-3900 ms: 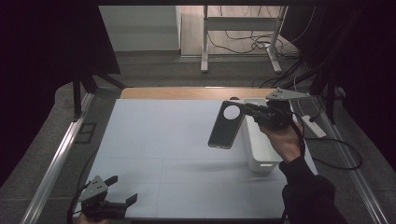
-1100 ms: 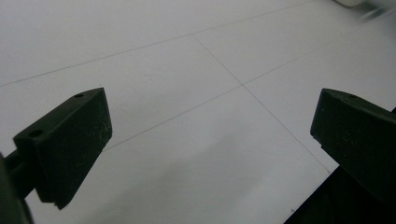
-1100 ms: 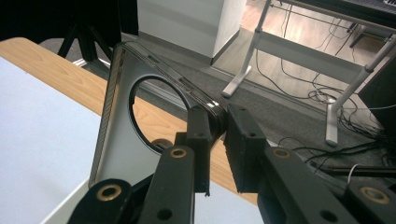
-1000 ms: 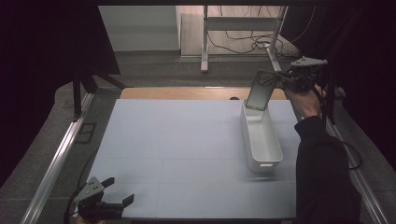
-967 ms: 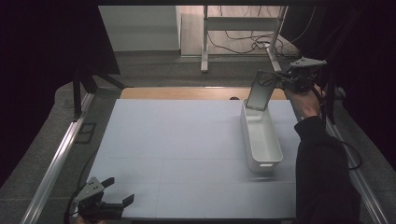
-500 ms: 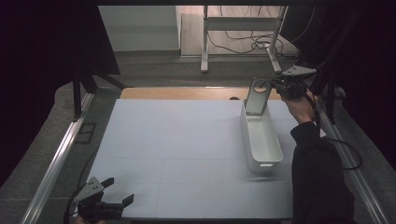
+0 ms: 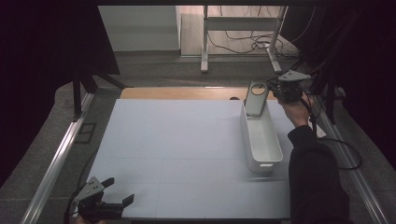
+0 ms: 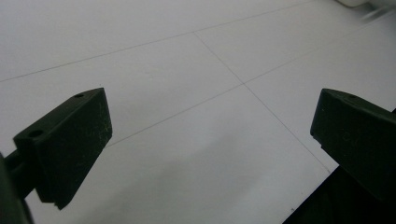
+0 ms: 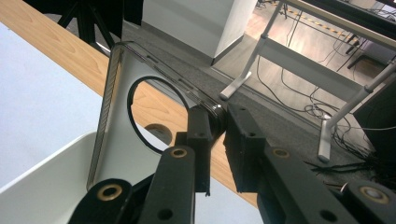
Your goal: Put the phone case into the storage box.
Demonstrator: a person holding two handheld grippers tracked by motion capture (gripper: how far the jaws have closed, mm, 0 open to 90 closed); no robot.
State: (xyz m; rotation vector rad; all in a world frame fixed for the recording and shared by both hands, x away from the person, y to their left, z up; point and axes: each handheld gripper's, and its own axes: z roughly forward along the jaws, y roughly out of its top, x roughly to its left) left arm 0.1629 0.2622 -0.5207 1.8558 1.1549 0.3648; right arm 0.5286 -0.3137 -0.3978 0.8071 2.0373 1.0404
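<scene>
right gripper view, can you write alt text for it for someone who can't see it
The right tool pinches the edge of a flat grey plate with a round hole, holding it upright over the far end of a white bin. Behind lie the table's white top and wooden edge, then dark floor with desk legs and cables.

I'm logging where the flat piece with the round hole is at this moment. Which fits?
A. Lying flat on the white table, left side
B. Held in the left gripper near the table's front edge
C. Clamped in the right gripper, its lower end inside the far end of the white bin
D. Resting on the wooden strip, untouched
C: the right gripper is shut on the flat piece, whose lower end dips into the white bin at its far end.
</scene>
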